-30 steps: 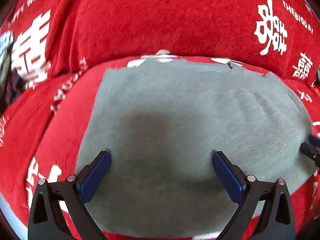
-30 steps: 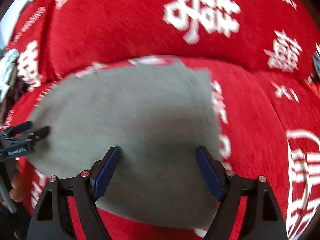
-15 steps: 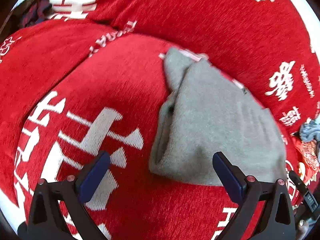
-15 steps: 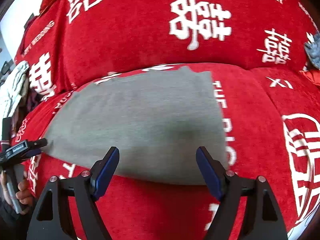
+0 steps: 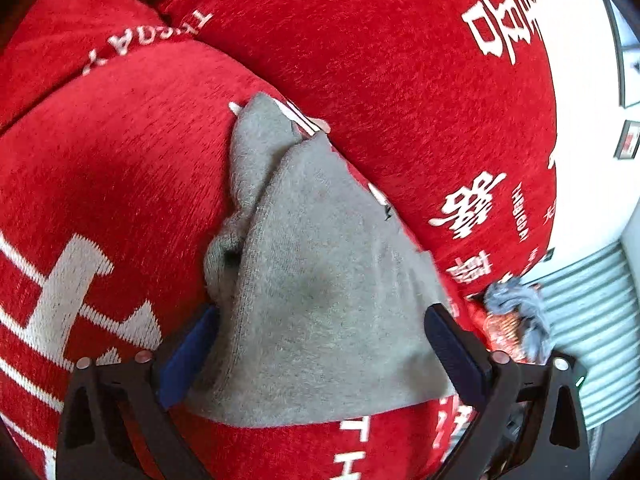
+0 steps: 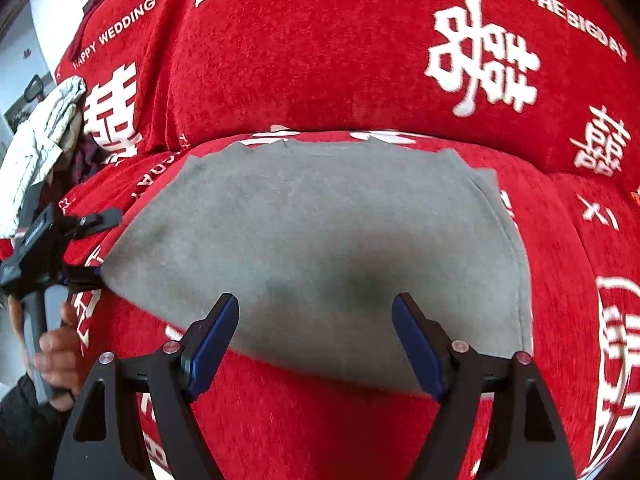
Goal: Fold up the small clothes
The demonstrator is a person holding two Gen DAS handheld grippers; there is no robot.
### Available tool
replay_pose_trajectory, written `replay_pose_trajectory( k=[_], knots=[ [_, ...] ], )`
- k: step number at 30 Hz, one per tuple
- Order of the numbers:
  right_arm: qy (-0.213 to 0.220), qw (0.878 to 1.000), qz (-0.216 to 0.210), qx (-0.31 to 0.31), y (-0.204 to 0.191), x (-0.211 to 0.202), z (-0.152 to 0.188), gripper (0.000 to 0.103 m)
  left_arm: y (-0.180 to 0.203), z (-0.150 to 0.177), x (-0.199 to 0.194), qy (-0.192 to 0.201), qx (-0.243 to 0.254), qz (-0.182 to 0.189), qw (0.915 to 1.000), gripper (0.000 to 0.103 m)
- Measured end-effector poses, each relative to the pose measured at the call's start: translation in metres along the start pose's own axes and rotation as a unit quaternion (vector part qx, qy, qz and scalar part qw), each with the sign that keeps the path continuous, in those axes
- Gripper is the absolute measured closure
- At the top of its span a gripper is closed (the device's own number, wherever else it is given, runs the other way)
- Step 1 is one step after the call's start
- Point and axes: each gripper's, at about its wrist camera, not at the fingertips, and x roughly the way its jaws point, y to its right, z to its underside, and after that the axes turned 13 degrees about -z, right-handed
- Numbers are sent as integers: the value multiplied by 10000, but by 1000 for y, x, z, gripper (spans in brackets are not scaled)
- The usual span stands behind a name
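A grey folded garment [image 6: 320, 236] lies flat on the red sofa seat [image 6: 568, 264]. In the left wrist view the same garment [image 5: 320, 300] is seen from its left end, with layered folds bunched at that edge. My left gripper [image 5: 320, 352] is open, its blue pads [image 5: 188, 356] spread wide on either side of the garment's left end, close above it. It also shows in the right wrist view [image 6: 88, 244] at the garment's left edge. My right gripper [image 6: 316, 340] is open and empty over the garment's near edge.
The red sofa backrest [image 6: 340, 52] with white lettering rises behind the garment. A white padded item [image 6: 40, 144] lies at the sofa's left. A blue-grey cloth [image 5: 516, 312] lies on the seat to the right. A white wall and a ribbed radiator [image 5: 592, 320] stand beyond the sofa's right end.
My left gripper has swung from over the middle of the garment to its left end and come in close. My right gripper has backed off to the garment's near edge.
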Motion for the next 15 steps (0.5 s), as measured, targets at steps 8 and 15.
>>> replay_pose_trajectory(
  k=[8, 15],
  knots=[
    [-595, 9967, -545, -111, -46, 87, -91, 21, 1, 8, 9, 277, 479, -725, 9958, 81],
    [-1637, 9819, -834, 453, -85, 201, -143, 21, 0, 16, 5, 549, 680, -721, 9936, 81]
  ],
)
